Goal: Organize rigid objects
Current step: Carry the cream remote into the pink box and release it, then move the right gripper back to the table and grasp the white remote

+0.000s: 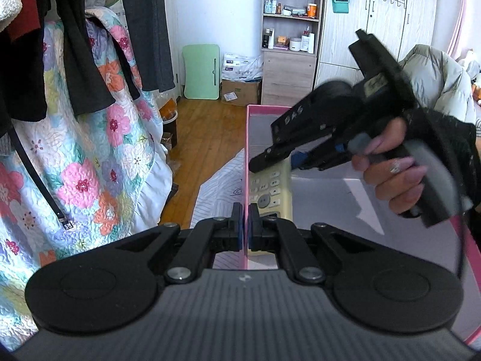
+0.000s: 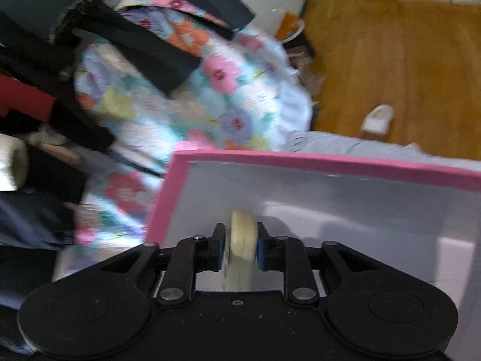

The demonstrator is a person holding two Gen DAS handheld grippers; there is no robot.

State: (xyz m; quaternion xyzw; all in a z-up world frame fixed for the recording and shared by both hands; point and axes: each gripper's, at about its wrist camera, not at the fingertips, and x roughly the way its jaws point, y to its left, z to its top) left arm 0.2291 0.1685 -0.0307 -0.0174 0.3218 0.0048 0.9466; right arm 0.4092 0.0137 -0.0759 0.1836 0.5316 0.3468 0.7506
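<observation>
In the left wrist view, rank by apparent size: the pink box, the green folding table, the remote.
1. pink box, nearest, so its lead is inflated
2. green folding table, farthest
3. remote, partly hidden

Cream remote [image 1: 272, 188] on edge inside pink box [image 1: 247, 138]

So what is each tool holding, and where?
Left tool clamps the pink box's side wall; right tool straddles the cream remote's end, one pad not touching.
</observation>
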